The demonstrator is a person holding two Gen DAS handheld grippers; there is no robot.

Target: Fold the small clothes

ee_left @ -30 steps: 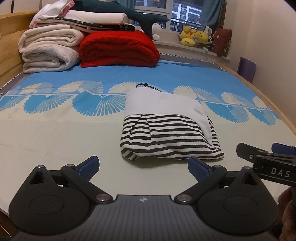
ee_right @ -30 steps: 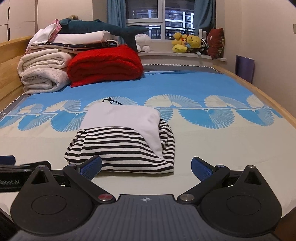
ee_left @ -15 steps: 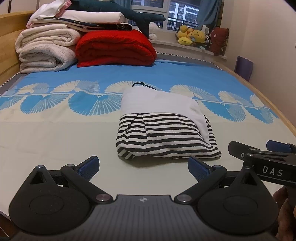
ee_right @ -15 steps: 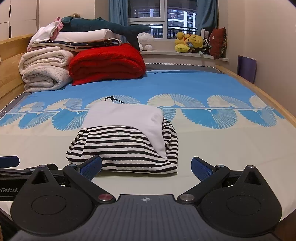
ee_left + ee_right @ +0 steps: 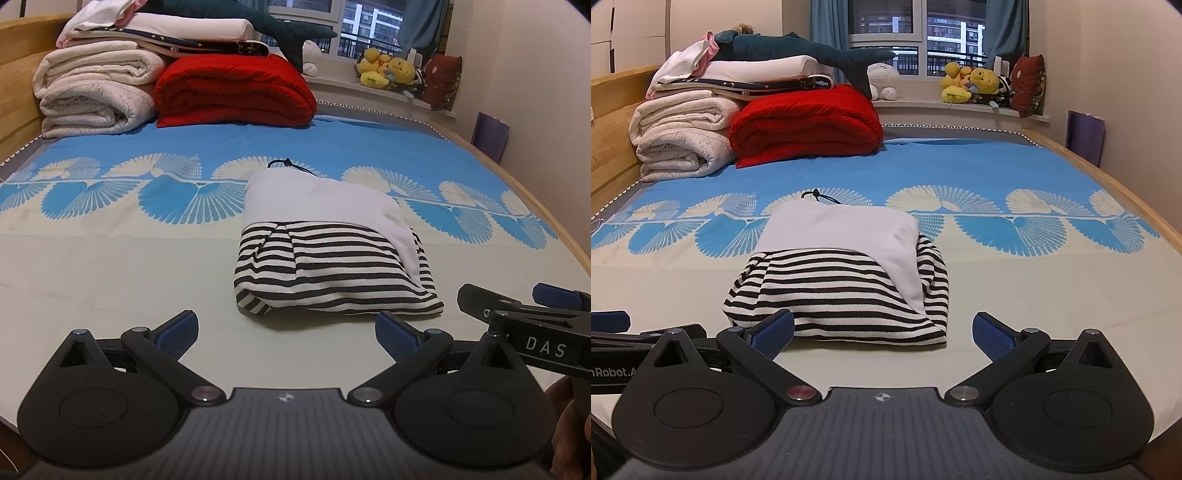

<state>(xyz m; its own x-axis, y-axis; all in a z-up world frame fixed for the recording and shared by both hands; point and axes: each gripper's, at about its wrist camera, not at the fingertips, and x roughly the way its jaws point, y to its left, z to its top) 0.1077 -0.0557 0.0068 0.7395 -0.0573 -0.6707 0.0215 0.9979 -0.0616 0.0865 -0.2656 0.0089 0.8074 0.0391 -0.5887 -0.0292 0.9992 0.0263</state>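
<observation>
A folded black-and-white striped garment [image 5: 332,273] [image 5: 842,291] with a white layer on top and a thin black cord at its far edge lies flat on the bed [image 5: 110,273]. My left gripper [image 5: 286,334] is open, just short of the garment's near edge, nothing between its blue pads. My right gripper [image 5: 882,332] is open too, its left pad just in front of the garment's near left corner. The right gripper also shows at the right edge of the left wrist view, and the left gripper at the left edge of the right wrist view.
Rolled cream blankets [image 5: 679,140], a red quilt [image 5: 805,122] and a plush shark [image 5: 798,51] are stacked at the head of the bed. Soft toys [image 5: 975,83] line the windowsill. A wooden bed rail [image 5: 517,177] runs along the right side.
Both grippers have drawn back slightly and tilted, so the garment sits a little higher and farther in both views. The garment itself has not moved. Both stay open.
</observation>
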